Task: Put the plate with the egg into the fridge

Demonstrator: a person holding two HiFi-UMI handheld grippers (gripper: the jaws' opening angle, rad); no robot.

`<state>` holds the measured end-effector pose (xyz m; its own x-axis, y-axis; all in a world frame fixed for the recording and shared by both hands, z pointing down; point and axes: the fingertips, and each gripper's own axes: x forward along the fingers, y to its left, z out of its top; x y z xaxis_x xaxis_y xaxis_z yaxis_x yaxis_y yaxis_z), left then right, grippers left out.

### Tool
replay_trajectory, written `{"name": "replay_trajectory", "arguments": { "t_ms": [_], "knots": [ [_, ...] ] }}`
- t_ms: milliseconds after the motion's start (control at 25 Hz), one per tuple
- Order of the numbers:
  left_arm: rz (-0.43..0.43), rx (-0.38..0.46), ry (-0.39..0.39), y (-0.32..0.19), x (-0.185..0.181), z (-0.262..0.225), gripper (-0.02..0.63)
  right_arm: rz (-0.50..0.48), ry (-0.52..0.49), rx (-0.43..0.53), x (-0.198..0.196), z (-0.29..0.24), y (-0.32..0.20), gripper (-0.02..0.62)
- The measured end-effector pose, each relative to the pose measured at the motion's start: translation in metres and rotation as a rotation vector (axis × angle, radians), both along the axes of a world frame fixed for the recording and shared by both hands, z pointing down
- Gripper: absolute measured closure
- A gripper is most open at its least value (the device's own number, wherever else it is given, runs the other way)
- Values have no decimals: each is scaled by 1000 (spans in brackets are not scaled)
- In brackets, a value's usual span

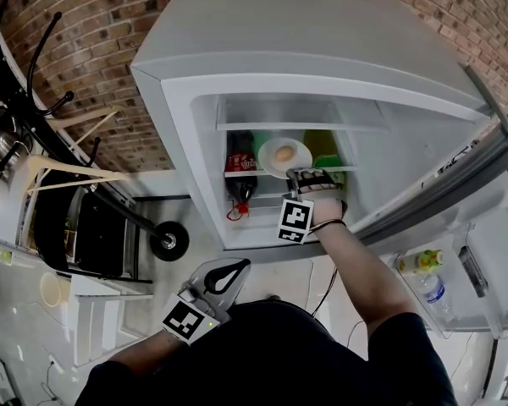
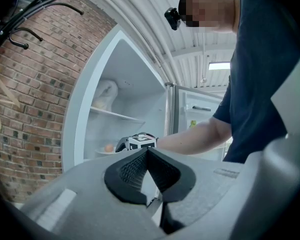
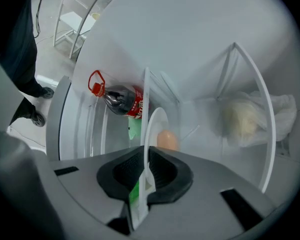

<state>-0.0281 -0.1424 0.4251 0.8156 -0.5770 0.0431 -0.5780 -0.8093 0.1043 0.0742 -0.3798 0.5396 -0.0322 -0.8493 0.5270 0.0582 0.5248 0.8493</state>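
Note:
A white plate (image 1: 299, 162) with a brown egg (image 1: 285, 153) lies at the front of the fridge's middle shelf (image 1: 237, 173). My right gripper (image 1: 299, 175) reaches into the fridge and is shut on the plate's near rim. In the right gripper view the plate (image 3: 157, 120) runs edge-on between the pads of that gripper (image 3: 147, 157), with the egg (image 3: 166, 140) just past them. My left gripper (image 1: 240, 266) hangs low outside the fridge, shut and empty; its own view shows the shut left gripper (image 2: 146, 151) with the egg (image 2: 108, 147) far off.
A cola bottle (image 3: 121, 100) and something green (image 3: 134, 129) sit beside the plate on the shelf. A white bag (image 3: 250, 116) lies on the shelf above. The open fridge door (image 1: 491, 252) at the right holds bottles (image 1: 429, 283). A coat rack (image 1: 34, 66) stands at the left.

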Motion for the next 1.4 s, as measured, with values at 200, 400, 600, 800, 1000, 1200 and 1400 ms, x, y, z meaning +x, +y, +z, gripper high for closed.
{"name": "replay_trajectory", "arguments": {
  "t_ms": [200, 400, 600, 800, 1000, 1200, 1400],
  "knots": [
    [2, -4, 4, 1, 2, 2, 604, 2, 12, -41, -1, 8, -1, 552],
    [2, -11, 5, 2, 3, 4, 604, 11, 13, -83, -1, 16, -3, 535],
    [1, -17, -3, 4, 3, 7, 604, 18, 1, -107, -4, 17, -6, 516],
    [0, -19, -5, 5, 4, 8, 604, 32, 4, -158, -4, 27, -6, 446],
    [-5, -24, -6, 6, 2, 8, 604, 33, 4, -169, -5, 31, -9, 423],
    [-10, -26, -6, 5, 0, 9, 604, 31, 8, -163, -6, 33, -12, 407],
    [-11, -29, -11, 5, -1, 10, 604, 35, 11, -164, -6, 37, -15, 382]
  ]
}}
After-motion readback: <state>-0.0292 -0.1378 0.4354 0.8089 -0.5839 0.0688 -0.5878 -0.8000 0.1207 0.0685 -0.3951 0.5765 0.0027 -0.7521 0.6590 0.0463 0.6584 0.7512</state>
